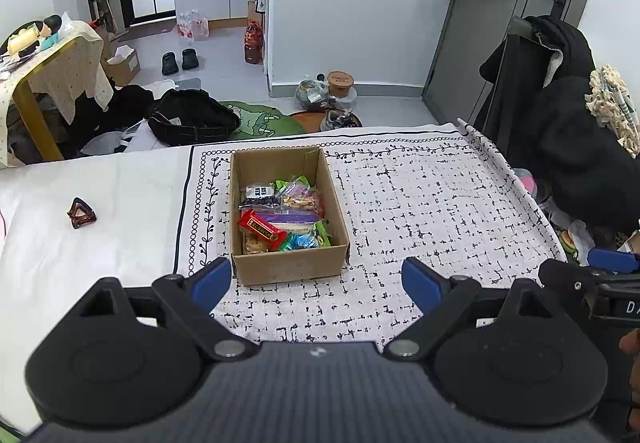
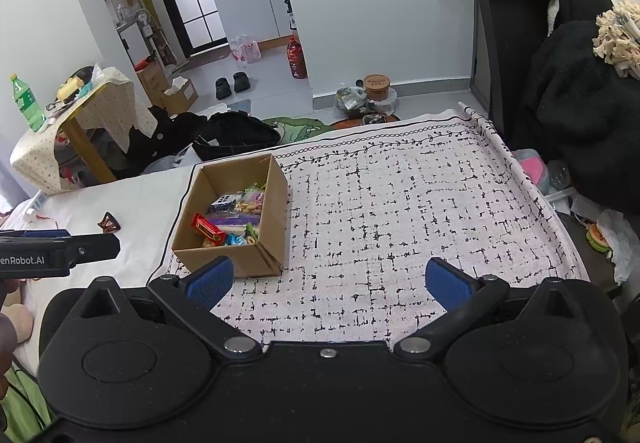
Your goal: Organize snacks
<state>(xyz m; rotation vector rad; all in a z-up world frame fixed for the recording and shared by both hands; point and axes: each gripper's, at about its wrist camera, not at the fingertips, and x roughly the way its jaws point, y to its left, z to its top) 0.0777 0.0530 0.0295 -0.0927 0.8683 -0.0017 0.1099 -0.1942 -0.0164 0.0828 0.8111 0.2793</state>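
Note:
An open cardboard box stands on the patterned cloth and holds several snack packets, among them a red bar and a purple packet. My left gripper is open and empty, just in front of the box's near wall. In the right wrist view the box sits to the left with the red bar inside. My right gripper is open and empty over bare cloth, right of the box. The left gripper's body shows at the left edge.
A small brown triangular clip lies on the white sheet left of the cloth. Beyond the table's far edge the floor holds a black bag, shoes and bottles. Black coats hang at the right.

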